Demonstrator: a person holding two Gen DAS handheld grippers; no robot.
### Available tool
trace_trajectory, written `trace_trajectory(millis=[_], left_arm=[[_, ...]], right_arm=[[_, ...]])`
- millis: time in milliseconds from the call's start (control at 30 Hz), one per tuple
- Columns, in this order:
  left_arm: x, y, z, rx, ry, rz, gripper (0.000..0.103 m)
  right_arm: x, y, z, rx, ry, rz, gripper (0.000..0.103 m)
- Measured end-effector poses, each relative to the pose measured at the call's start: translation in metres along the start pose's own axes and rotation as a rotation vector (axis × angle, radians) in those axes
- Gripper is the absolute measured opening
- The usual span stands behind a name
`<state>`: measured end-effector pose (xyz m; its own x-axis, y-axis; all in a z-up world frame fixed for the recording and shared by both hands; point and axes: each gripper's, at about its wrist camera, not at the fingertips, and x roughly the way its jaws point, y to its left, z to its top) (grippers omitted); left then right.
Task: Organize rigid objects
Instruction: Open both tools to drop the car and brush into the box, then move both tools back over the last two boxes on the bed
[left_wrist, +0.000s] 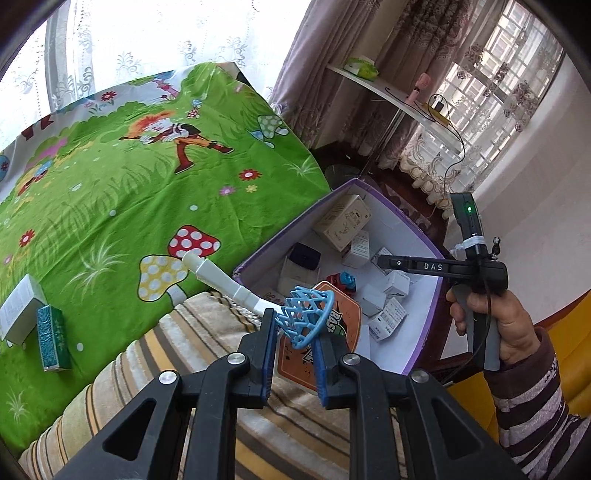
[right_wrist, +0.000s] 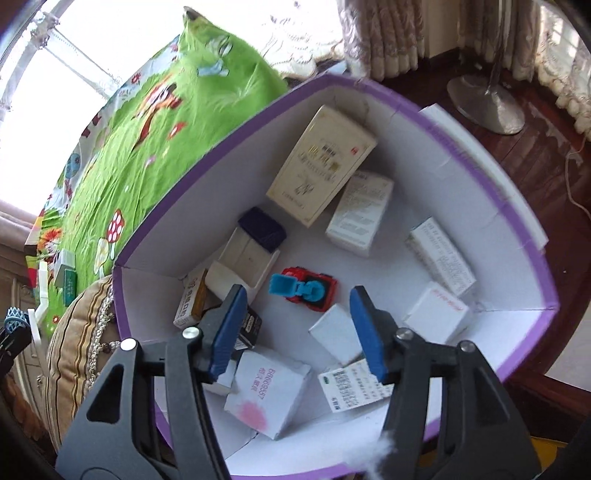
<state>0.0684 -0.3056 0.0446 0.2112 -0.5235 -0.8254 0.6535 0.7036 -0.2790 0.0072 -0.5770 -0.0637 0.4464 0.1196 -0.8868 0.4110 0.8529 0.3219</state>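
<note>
While left fingers (left_wrist: 295, 332) clamp blue hoop (left_wrist: 308, 314), right fingers (right_wrist: 295, 328) wide, empty above box (right_wrist: 436, 110).

The orange backboard (left_wrist: 343, 325) of the toy hoop is mostly hidden behind the blue net (left_wrist: 308, 314) and the left gripper's fingers (left_wrist: 267, 354), so its lettering reads only in part. In the right wrist view, the black box (right_wrist: 249, 326) at the purple box's (right_wrist: 458, 147) near wall lies half behind a finger (right_wrist: 225, 325). Print on the small white cartons (right_wrist: 439, 254) is too blurred to read. The white post (right_wrist: 42, 291) is barely visible at the left edge.
</note>
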Motion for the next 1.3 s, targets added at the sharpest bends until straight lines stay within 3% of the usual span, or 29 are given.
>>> trace_trajectory(millis=[200, 467, 533, 600, 667, 1000, 1300], left_arm=[[0.019, -0.027, 0.003, 0.044, 0.039, -0.044, 0.019], [0.038, -0.062, 0.001, 0.085, 0.094, -0.135, 0.021], [0.044, -0.069, 0.000, 0.084, 0.120, -0.165, 0.030], [0.048, -0.072, -0.002, 0.074, 0.140, -0.182, 0.051], [0.047, -0.072, -0.003, 0.070, 0.142, -0.187, 0.054], [0.029, -0.040, -0.003, -0.026, 0.095, -0.170, 0.054], [0.004, 0.010, -0.008, -0.140, 0.026, -0.120, 0.054]], right_arm=[[-0.030, -0.006, -0.004, -0.012, -0.069, -0.040, 0.070], [-0.053, -0.002, -0.003, -0.024, -0.119, -0.026, 0.072], [-0.054, 0.001, -0.002, -0.031, -0.122, -0.023, 0.072], [-0.054, 0.004, -0.002, -0.040, -0.120, -0.020, 0.073], [-0.054, 0.006, -0.003, -0.047, -0.117, -0.018, 0.073], [-0.058, 0.018, -0.004, -0.068, -0.121, -0.015, 0.074], [-0.058, 0.069, -0.009, -0.164, -0.106, 0.041, 0.076]])
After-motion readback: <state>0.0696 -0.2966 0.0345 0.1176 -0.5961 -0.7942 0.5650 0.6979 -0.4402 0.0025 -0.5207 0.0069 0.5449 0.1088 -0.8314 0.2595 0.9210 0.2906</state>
